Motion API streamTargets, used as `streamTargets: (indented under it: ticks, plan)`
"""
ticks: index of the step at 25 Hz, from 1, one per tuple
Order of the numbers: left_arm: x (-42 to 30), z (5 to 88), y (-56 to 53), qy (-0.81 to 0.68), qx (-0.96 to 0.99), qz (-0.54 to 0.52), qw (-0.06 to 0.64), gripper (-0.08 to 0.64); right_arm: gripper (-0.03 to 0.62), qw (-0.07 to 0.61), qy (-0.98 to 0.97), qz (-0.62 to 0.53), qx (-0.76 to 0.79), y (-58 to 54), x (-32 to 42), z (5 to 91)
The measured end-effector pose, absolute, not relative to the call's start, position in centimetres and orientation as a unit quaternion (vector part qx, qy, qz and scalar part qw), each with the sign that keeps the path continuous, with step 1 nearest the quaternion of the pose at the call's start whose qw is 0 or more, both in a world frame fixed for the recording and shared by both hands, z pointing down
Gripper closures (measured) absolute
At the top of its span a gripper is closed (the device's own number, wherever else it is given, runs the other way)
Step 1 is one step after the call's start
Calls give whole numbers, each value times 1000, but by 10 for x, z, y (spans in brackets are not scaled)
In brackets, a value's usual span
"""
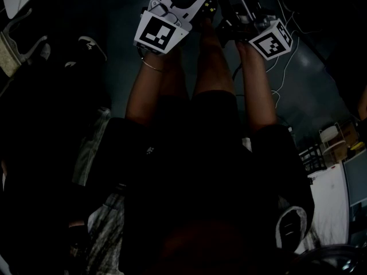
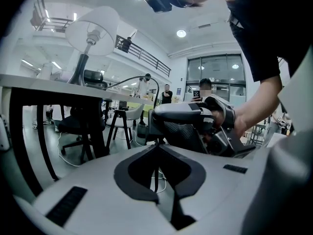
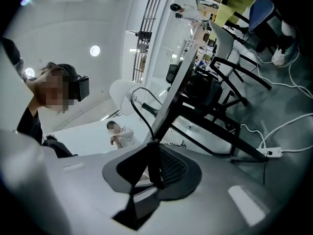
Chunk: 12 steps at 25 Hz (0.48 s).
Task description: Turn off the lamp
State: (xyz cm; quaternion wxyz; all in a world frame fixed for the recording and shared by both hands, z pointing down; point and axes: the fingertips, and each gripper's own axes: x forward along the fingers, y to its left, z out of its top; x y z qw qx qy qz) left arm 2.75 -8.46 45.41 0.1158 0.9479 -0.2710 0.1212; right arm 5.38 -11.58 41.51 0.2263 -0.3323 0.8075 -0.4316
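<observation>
A lamp (image 2: 93, 26) with a white shade stands on a black-legged table (image 2: 49, 84); the right gripper view shows its shade (image 3: 122, 97) too. Its black cord (image 2: 132, 80) arcs off the table and drops between the two grippers. My left gripper (image 2: 159, 180) is shut on the cord, which runs upright through its jaws. The right gripper (image 2: 195, 121) faces it closely, a hand round its handle. In its own view my right gripper (image 3: 149, 180) is closed on a dark switch piece on the cord (image 3: 139, 102). The dark head view shows both grippers (image 1: 195, 4) (image 1: 232, 22) held out side by side.
Chairs (image 2: 122, 119) and black table legs (image 3: 215, 126) stand on the grey floor. A white power strip (image 3: 273, 152) with cables lies at the right. People stand in the background (image 2: 167, 93). A shoe (image 1: 92, 47) and loose cables (image 1: 281, 73) lie on the floor.
</observation>
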Motion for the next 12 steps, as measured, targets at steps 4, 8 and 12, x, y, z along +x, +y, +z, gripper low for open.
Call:
streamTargets:
  ticks: [4,8,12]
  plan:
    - [27,454,-85,-273,947,122,117,540,529,229,805,-435,-332,-116,54,415]
    - [27,453,-85,-275,947,122,115,540,529,230,805,-434,-333,-116,54,415]
    - [27,454,-85,-275,946,124,116,540,529,209,816,-413,-346,-115,54,414]
